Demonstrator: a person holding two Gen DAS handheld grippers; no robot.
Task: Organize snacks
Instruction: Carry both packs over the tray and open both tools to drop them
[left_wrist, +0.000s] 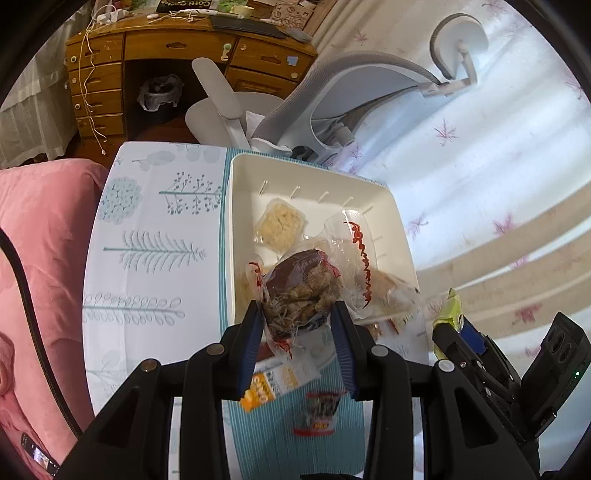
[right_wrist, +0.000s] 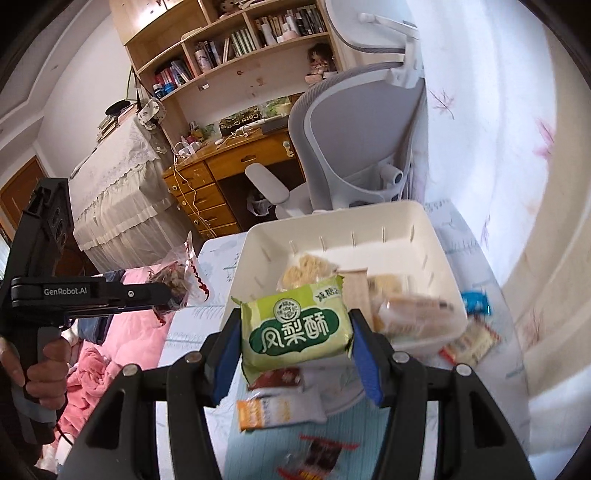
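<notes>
My left gripper (left_wrist: 297, 314) is shut on a clear bag of brown snack (left_wrist: 299, 291) and holds it over the near edge of the white bin (left_wrist: 314, 177). The left gripper also shows in the right wrist view (right_wrist: 168, 295) with that bag (right_wrist: 177, 277). My right gripper (right_wrist: 293, 328) is shut on a green pineapple-cake packet (right_wrist: 295, 325) just in front of the bin (right_wrist: 369, 221). The packet's end shows in the left wrist view (left_wrist: 448, 310). Several wrapped snacks lie inside the bin (right_wrist: 306, 269).
Loose snacks lie on the patterned tablecloth (left_wrist: 147, 240): an orange-white packet (right_wrist: 277, 410), a red-black packet (left_wrist: 319, 413), a blue packet (right_wrist: 476, 302) right of the bin. A grey office chair (right_wrist: 354, 147) stands behind the table. A pink blanket (left_wrist: 40, 240) lies at left.
</notes>
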